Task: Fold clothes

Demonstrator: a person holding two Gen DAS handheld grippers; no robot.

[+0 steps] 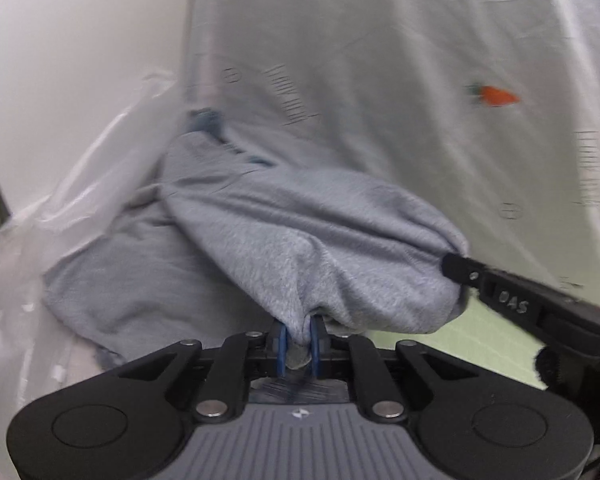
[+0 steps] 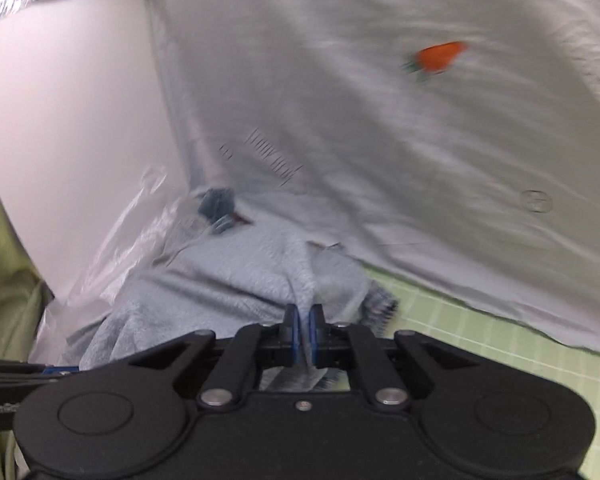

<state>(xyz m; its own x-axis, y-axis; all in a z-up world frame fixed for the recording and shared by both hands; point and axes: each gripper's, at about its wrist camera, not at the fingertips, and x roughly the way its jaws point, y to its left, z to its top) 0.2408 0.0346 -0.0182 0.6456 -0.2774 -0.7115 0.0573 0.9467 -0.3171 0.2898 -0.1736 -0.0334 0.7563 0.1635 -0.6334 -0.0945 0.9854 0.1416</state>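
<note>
Left wrist view, nearest first: left gripper (image 1: 299, 346) clamped on a bunched fold of the grey garment (image 1: 300, 236), blue pads (image 1: 281, 346) pressed into the cloth from both sides. Right wrist view, same range: right gripper (image 2: 304, 330) likewise clamped on a thin pinch of that garment (image 2: 236, 280), a narrow ridge of cloth standing up between the pads (image 2: 295, 330).

Handling, judged from the drape: soft knit, light, limp, no stiffness of its own; sags between the two holds and creases freely. Not fragile. Slip risk low on a bunched pinch, higher on a single layer. Best taken at an edge or corner, gathered enough to fill the pads.

Position: garment directly ahead of both grippers, hanging from them in a loose mound, remainder trailing forward and to the left. Right gripper (image 1: 460, 270) visible at the garment's right end in the left wrist view, near the left one.

Beyond: clear plastic bag (image 2: 132, 236) touching the garment's left side; green gridded mat (image 2: 480, 344) underneath; pale sheet with a carrot print (image 2: 438, 56) behind. Both views blurred.
</note>
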